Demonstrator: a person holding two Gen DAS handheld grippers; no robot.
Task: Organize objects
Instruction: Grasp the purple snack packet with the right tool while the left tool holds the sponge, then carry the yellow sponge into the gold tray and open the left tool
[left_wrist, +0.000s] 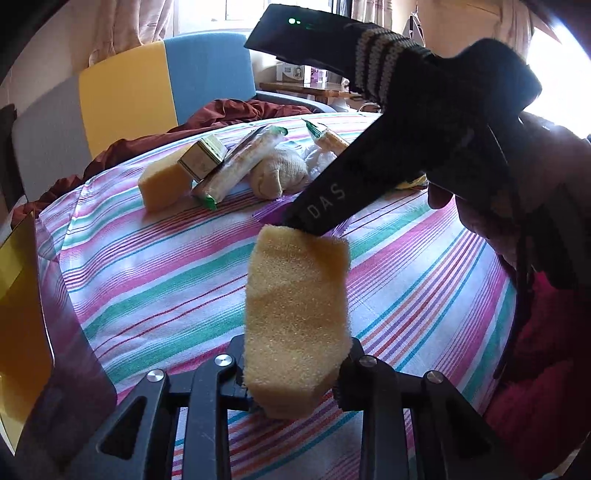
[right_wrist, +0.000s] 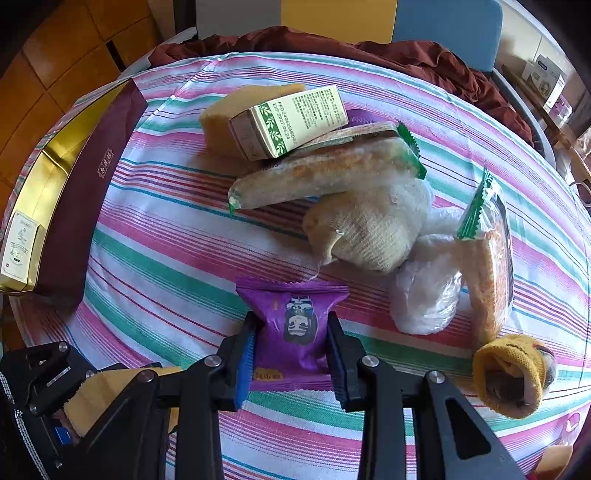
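Purple packet (right_wrist: 295, 328), low in the frame's centre, is clamped by the right gripper (right_wrist: 291, 354); the left gripper (left_wrist: 291, 373) pinches a sponge (left_wrist: 295, 317), bottom centre. Slick wrapping may slide out. The box (right_wrist: 85, 192) waits at left.

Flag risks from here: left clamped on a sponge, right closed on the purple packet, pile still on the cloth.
1. The right gripper squeezes the purple packet at its sides; the soft wrapper could crush or slip out on lifting.
2. The left gripper holds the sponge only at its lower end, so it may flop or pull free.
3. The right gripper's arm crosses just above the sponge's tip in the left view; moving either hand could knock it.
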